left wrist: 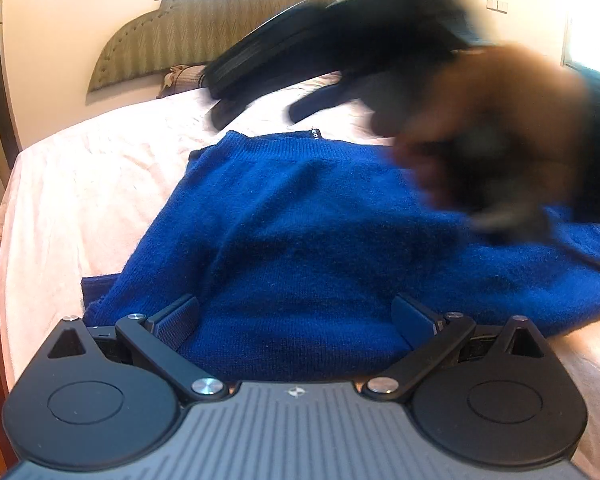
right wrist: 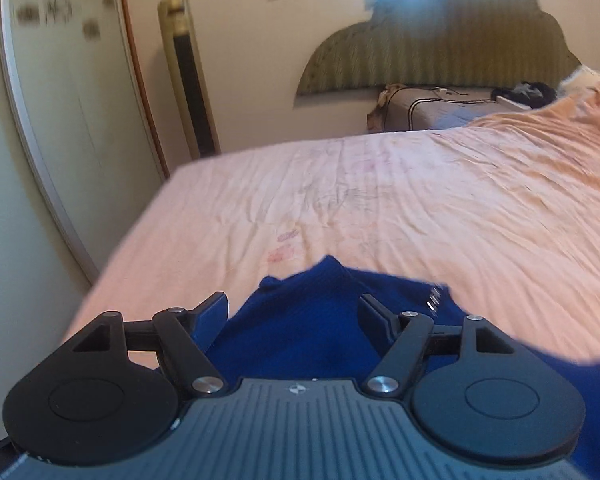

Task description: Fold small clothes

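Lying flat on the pale pink wrinkled bed sheet (right wrist: 380, 200), the deep blue knitted wool sweater (left wrist: 300, 220) has its ribbed collar turned toward the padded green headboard (left wrist: 204, 28), and one side looks already folded over the body. I judge that the folding is in its middle part, with a next fold to be taken.

The left gripper (left wrist: 296, 320) hovers low over the sweater hem, its jaws wide apart and holding nothing. The right gripper (right wrist: 292, 312) is also spread apart, with blue knit between and under its fingers but not pinched. In the left view its black body and the person's hand (left wrist: 500, 128) are blurred above the far side of the sweater.

The next move probably calls for closing on an edge or hem of the sweater and carrying it across evenly, without dragging the layers below.

A small label (left wrist: 314, 133) sits at the collar; its white marks are too small to read. No other writing is legible.
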`<action>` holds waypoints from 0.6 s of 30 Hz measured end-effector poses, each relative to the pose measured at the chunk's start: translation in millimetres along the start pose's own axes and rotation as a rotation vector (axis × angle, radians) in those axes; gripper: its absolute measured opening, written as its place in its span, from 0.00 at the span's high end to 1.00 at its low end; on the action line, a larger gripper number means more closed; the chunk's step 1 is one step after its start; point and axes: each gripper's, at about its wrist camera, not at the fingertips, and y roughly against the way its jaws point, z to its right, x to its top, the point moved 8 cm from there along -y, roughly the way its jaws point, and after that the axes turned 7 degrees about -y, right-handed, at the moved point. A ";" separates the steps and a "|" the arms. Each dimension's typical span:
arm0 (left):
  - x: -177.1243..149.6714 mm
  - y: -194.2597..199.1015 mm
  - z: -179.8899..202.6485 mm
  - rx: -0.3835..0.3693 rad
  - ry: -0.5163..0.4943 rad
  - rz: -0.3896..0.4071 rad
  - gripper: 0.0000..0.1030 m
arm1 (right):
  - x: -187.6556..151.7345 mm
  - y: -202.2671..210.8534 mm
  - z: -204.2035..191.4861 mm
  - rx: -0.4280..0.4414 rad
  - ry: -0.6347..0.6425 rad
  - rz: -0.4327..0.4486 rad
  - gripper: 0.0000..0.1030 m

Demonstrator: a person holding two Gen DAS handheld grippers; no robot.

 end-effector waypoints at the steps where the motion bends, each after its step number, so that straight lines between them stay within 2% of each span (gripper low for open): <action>1: 0.1 -0.2 0.5 0.002 -0.002 0.000 0.00 | -8.0 18.4 7.0 0.005 -0.029 0.010 0.27; 3: 0.7 2.0 1.1 0.003 0.002 0.004 0.00 | -29.4 51.8 21.4 -0.003 -0.062 0.023 0.27; 5: 1.5 8.0 -1.7 0.029 0.011 0.020 0.00 | -54.4 82.7 35.2 -0.065 -0.036 0.040 0.27; 7: 1.3 24.7 -8.4 0.087 0.044 0.047 0.00 | -81.7 109.2 48.8 -0.142 0.026 0.065 0.25; 8: 0.2 34.2 -10.5 0.080 0.074 0.057 0.00 | -94.9 119.3 57.4 -0.185 0.051 0.071 0.25; 10: -5.6 49.7 -16.7 0.040 0.174 0.061 0.00 | -115.0 128.3 74.7 -0.246 0.069 0.056 0.25; 12: -15.3 54.5 -25.5 0.027 0.312 0.019 0.00 | -129.5 127.3 89.4 -0.283 0.074 0.047 0.24; 15: -25.0 51.8 -39.8 0.008 0.510 -0.027 0.00 | -131.7 125.6 96.3 -0.260 0.028 0.061 0.17; 17: -21.7 50.3 -47.3 0.005 0.592 -0.022 0.00 | -131.6 119.5 96.9 -0.246 0.015 0.038 0.06; 18: -20.2 45.6 -50.8 0.000 0.624 -0.027 0.00 | -132.9 118.2 96.8 -0.237 0.014 0.031 0.05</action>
